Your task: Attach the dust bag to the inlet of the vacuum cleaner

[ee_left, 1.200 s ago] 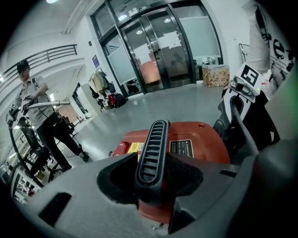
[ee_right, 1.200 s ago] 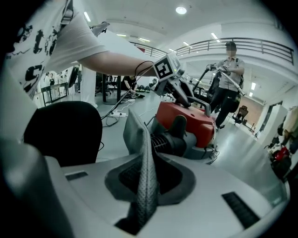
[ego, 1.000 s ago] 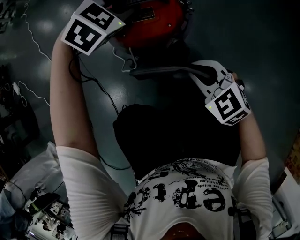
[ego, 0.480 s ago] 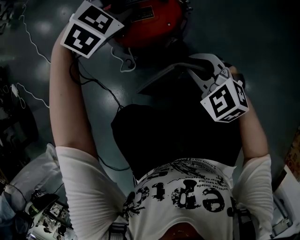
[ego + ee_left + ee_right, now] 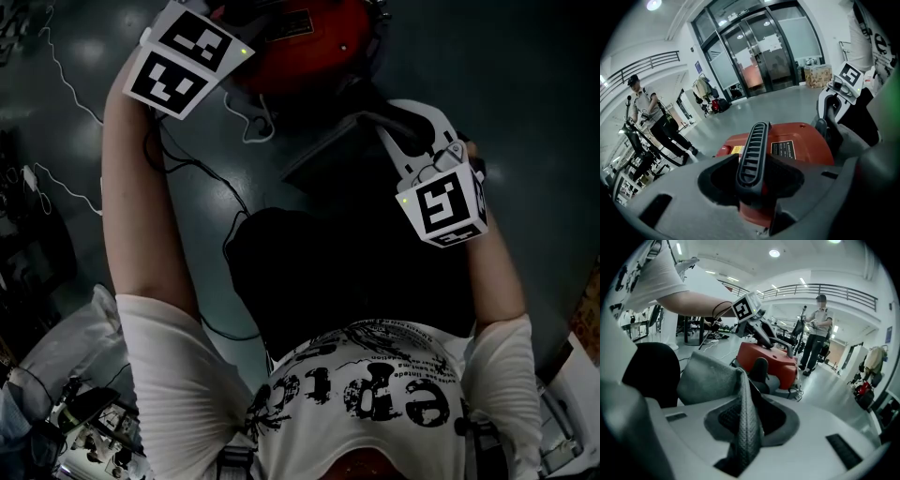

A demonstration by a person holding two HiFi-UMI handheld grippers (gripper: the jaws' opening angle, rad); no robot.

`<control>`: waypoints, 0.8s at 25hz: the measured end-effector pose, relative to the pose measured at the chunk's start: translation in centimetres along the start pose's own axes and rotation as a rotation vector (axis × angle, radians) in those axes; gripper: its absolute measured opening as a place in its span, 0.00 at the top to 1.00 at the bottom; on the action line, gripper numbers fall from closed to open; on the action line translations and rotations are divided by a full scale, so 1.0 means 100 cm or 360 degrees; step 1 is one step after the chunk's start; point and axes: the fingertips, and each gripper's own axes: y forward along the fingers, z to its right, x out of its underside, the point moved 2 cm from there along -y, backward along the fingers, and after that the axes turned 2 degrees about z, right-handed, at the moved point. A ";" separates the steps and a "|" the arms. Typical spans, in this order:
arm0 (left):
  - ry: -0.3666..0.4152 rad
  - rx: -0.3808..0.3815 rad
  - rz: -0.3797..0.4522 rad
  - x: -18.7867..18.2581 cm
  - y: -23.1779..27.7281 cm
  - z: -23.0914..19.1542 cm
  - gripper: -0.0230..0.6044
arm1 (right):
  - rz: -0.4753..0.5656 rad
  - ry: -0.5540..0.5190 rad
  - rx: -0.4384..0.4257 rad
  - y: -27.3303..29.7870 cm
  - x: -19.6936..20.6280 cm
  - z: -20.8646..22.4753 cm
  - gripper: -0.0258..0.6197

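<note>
Large "epic" print on white shirt [image 5: 370, 398]

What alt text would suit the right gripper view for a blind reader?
The right gripper pinches a fold of the grey dust bag. Beyond it, the left gripper holds the handle of the red vacuum cleaner.

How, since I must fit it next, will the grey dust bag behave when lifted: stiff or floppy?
Probably floppy: the dust bag creases into a thin fold where the right gripper pinches it. Likely light: that one pinch seems to carry the whole spread sheet. Its woven-looking cloth seems unlikely to slip.
</note>
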 end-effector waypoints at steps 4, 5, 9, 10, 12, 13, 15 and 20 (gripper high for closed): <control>0.0017 -0.0007 0.0024 -0.001 -0.001 -0.001 0.71 | -0.0001 0.0108 -0.0005 0.004 -0.001 0.002 0.86; 0.0020 -0.0007 0.0029 -0.001 0.000 -0.002 0.71 | -0.0015 0.0136 -0.0026 0.005 0.000 0.003 0.86; 0.0042 0.0000 0.0042 -0.002 0.000 -0.001 0.71 | -0.0065 0.0166 -0.0088 0.005 0.001 0.002 0.86; 0.0060 0.0004 0.0052 -0.002 0.000 -0.001 0.71 | -0.0079 0.0167 -0.0089 0.004 0.001 0.001 0.86; 0.0096 0.0007 0.0075 -0.003 -0.002 0.001 0.71 | -0.0095 0.0151 -0.0083 0.003 0.000 -0.001 0.86; 0.0113 -0.0003 0.0087 -0.004 -0.002 0.001 0.71 | -0.0093 0.0139 -0.0079 0.002 0.000 -0.001 0.86; 0.0145 -0.0072 0.0126 -0.008 -0.005 0.000 0.68 | -0.0091 0.0083 -0.0059 0.000 -0.001 -0.001 0.86; -0.0135 -0.0365 0.0604 -0.033 -0.055 0.003 0.61 | -0.0068 -0.0089 0.0015 -0.019 -0.006 -0.003 0.85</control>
